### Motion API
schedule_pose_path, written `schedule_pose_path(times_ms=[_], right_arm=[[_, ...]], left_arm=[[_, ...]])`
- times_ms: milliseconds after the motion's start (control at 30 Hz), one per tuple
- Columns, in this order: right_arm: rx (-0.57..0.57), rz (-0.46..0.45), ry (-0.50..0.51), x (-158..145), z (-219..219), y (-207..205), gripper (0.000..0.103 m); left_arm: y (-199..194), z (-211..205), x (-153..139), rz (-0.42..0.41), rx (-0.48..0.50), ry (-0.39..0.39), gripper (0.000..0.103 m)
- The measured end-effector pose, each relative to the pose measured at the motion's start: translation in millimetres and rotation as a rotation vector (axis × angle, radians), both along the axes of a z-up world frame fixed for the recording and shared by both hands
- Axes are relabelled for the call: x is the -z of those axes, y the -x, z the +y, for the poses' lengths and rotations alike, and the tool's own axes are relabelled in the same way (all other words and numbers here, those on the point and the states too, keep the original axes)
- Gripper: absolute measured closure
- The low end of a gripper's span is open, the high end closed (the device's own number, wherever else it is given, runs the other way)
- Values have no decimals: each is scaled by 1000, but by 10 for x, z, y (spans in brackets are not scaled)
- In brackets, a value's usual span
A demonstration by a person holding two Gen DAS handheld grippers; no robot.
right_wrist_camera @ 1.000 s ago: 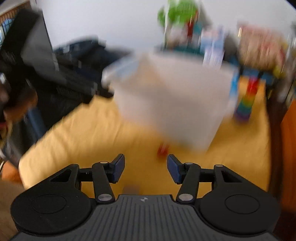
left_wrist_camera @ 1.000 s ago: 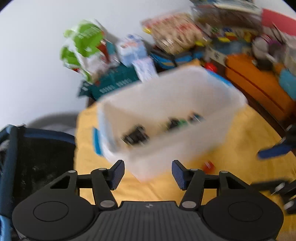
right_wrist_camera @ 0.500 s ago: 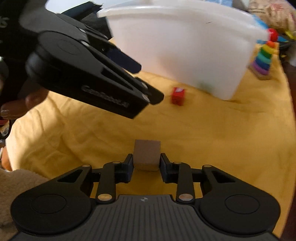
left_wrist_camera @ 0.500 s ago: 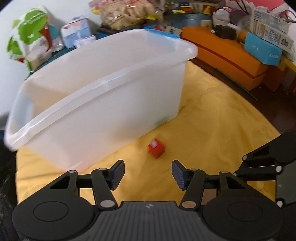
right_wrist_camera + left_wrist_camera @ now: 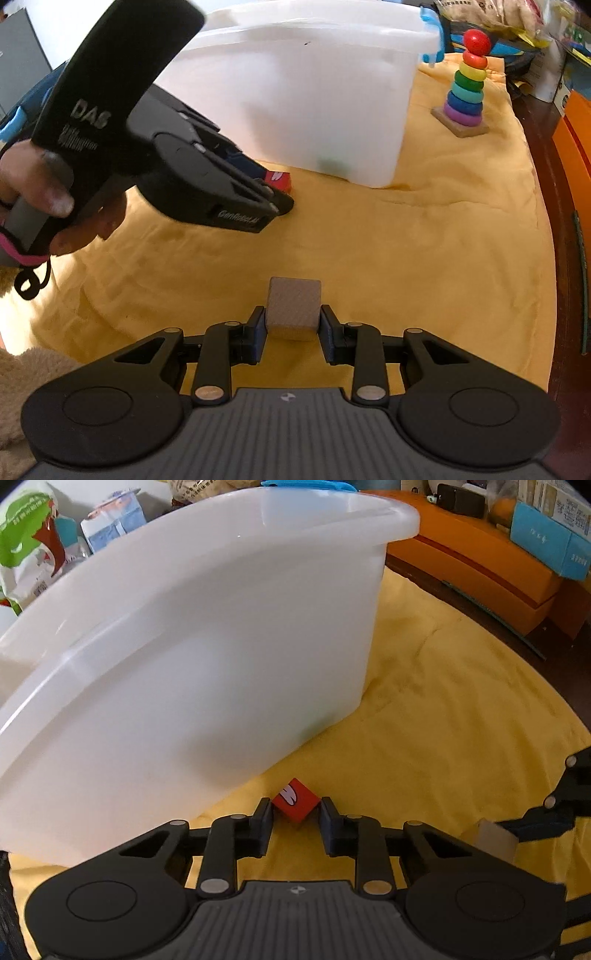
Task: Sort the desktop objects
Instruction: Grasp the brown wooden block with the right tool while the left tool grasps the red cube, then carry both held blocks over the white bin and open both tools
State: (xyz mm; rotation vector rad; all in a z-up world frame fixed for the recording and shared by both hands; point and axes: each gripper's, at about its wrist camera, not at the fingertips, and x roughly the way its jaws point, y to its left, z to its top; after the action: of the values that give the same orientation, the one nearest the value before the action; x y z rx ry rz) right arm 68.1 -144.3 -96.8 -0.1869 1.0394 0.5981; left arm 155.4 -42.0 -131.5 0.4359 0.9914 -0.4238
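Observation:
My left gripper [image 5: 296,815] is shut on a small red cube [image 5: 295,802] on the yellow cloth [image 5: 443,731], just in front of the big white plastic bin [image 5: 192,657]. In the right wrist view the left gripper [image 5: 273,192] and red cube [image 5: 279,181] show beside the bin [image 5: 314,107]. My right gripper [image 5: 292,328] is shut on a brown wooden cube [image 5: 293,313], held just above the cloth [image 5: 406,258]. That cube [image 5: 493,840] also shows at the right edge of the left wrist view.
A rainbow ring-stacking toy [image 5: 466,88] stands on the cloth right of the bin. Orange boxes [image 5: 480,568] and a blue carton [image 5: 550,542] sit at the far right. Snack bags [image 5: 26,535] pile up behind the bin. A dark table edge [image 5: 565,221] runs along the right.
My left gripper moved forward and down to the red cube and closed on it. My right gripper closed on the brown cube half a second ago and still holds it.

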Motion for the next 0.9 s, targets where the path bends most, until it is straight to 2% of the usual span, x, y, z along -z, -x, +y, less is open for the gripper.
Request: schedule_pose_path(times_ms=[100, 200, 333, 467, 600, 733, 900], right_arm=[[3, -8, -8, -25, 8, -35, 70], [-1, -39, -20, -169, 1, -50, 70], [-29, -137, -43, -582, -24, -23, 70], [-43, -279, -98, -1127, -76, -19, 70], [-36, -389, -157, -1480, -32, -203, 70], [-22, -424, -169, -1548, 165, -593, 70], [-3, -366, -141, -1330, 413, -1025, 70]], left_arm=[[86, 32, -131, -42, -14, -28, 73], [211, 131, -413, -74, -36, 1, 73], [365, 294, -889, -131, -63, 55, 73], [467, 441, -1398, -216, -82, 114, 73], [336, 540, -1733, -265, -116, 143, 73], [-9, 600, -1733, -285, -185, 105, 73], [-443, 637, -1414, -232, -258, 47, 73]])
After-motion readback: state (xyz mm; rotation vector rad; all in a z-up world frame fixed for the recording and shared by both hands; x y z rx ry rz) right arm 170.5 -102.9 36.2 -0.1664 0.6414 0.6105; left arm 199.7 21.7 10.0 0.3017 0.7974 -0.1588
